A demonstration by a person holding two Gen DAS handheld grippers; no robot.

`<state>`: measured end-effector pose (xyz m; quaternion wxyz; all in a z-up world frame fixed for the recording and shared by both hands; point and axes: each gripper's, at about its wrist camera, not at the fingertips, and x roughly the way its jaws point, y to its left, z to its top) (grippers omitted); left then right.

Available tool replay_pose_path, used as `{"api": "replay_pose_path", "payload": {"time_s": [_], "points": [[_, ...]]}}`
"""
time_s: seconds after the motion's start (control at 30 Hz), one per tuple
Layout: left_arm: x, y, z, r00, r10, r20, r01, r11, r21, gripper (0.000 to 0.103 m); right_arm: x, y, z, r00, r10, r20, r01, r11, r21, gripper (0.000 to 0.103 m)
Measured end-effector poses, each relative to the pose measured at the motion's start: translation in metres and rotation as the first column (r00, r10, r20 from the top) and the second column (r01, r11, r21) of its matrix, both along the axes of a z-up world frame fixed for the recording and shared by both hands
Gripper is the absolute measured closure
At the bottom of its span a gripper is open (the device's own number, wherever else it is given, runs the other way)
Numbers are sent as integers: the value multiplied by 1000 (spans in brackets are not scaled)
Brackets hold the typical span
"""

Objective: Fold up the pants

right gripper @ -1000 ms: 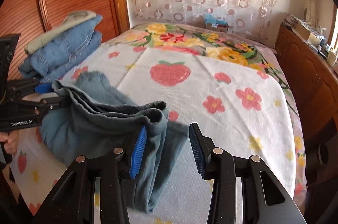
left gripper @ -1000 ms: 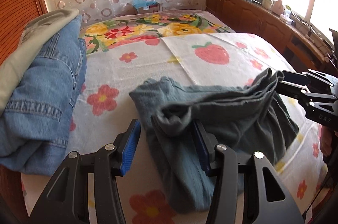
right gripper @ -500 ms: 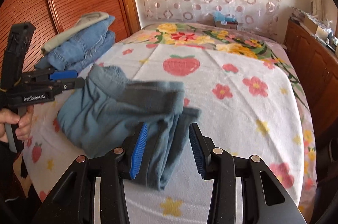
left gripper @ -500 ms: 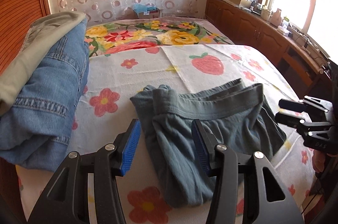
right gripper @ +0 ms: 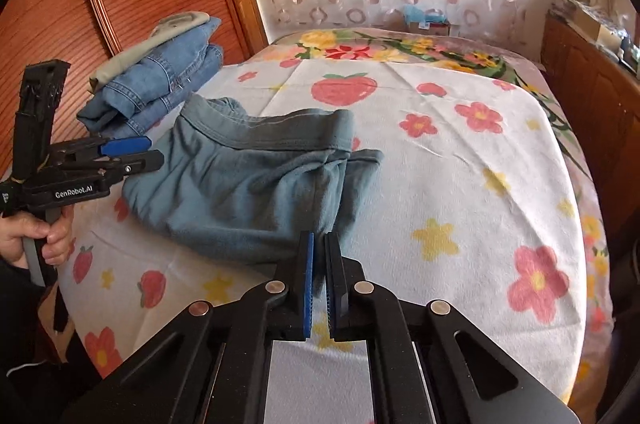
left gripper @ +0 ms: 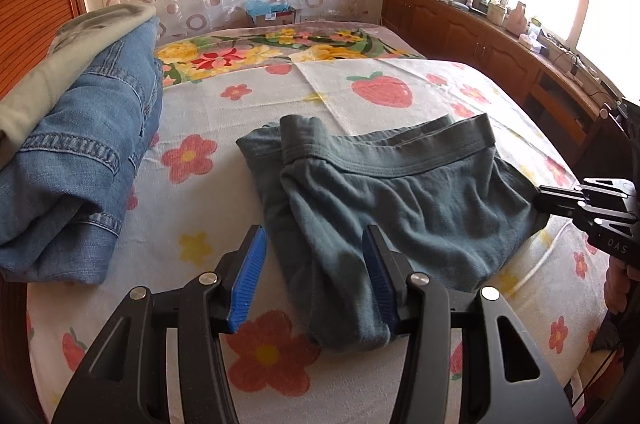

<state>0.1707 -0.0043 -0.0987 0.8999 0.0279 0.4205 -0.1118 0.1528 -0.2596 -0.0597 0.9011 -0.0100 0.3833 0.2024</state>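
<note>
Grey-green pants (left gripper: 400,207) lie folded on the flowered bed sheet (left gripper: 200,216), waistband toward the far side. My left gripper (left gripper: 312,264) is open above the folded leg end, which lies between its fingers without being pinched. In the right wrist view the same pants (right gripper: 248,191) spread out ahead, and the left gripper (right gripper: 154,149) sits at their left edge. My right gripper (right gripper: 319,244) has its jaws closing tight on the near edge of the pants, a sliver of dark fabric between the pads. From the left wrist view the right gripper (left gripper: 538,192) meets the pants' right edge.
A pile of folded blue jeans (left gripper: 80,143) with a pale garment on top sits at the left of the bed, also seen as the jeans pile (right gripper: 160,79). A wooden cabinet (left gripper: 500,55) runs along the right wall. A hand (right gripper: 36,236) grips the left tool.
The pants went from lifted and draped to lying flat and folded over. The right gripper let them drop, drew back toward the near edge and closed there. The left gripper stayed open.
</note>
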Motion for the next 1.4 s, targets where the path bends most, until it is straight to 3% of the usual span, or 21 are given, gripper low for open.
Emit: {"api": "replay_pose_path", "payload": {"time_s": [0.07,0.13,0.2,0.3,0.43,0.57,0.63,0.73,1.0,1.4], "points": [[-2,0,-1,1000,-2,-6,2,1000,-3,52,-3,3,-1,1000,-10,-2,10,1000,-25,98],[-5,1,-4,1000,-6,-13,6,1000,-8,52,-3,3,1,1000,-13,-4,13,1000,-19,91],[-11,1,-6,1000,-7,-21,6,1000,-12,52,1,2,1,999,-41,-11,40,999,-18,72],[-20,2,-10,1000,-17,-21,17,1000,-24,52,9,12,-5,999,-29,-33,30,999,14,68],[-26,2,-16,999,-28,-29,27,999,-35,53,15,16,-11,998,-21,-54,21,1000,13,68],[-24,2,-21,998,-43,-42,40,996,-76,70,14,17,-11,999,-17,-47,18,1000,17,69],[-26,-1,-20,998,-48,-31,45,996,-73,78,13,19,-12,999,1,-44,0,1000,21,87],[-28,-1,-18,999,-48,-23,47,996,-76,89,12,20,-13,999,18,-46,-16,999,34,94],[-61,1,-4,997,-73,-7,72,993,-98,90,-21,9,2,999,39,-13,-38,997,73,95],[-104,-11,-3,994,-108,-11,107,989,-104,90,-67,-6,-9,998,39,-50,-35,997,68,95]]}}
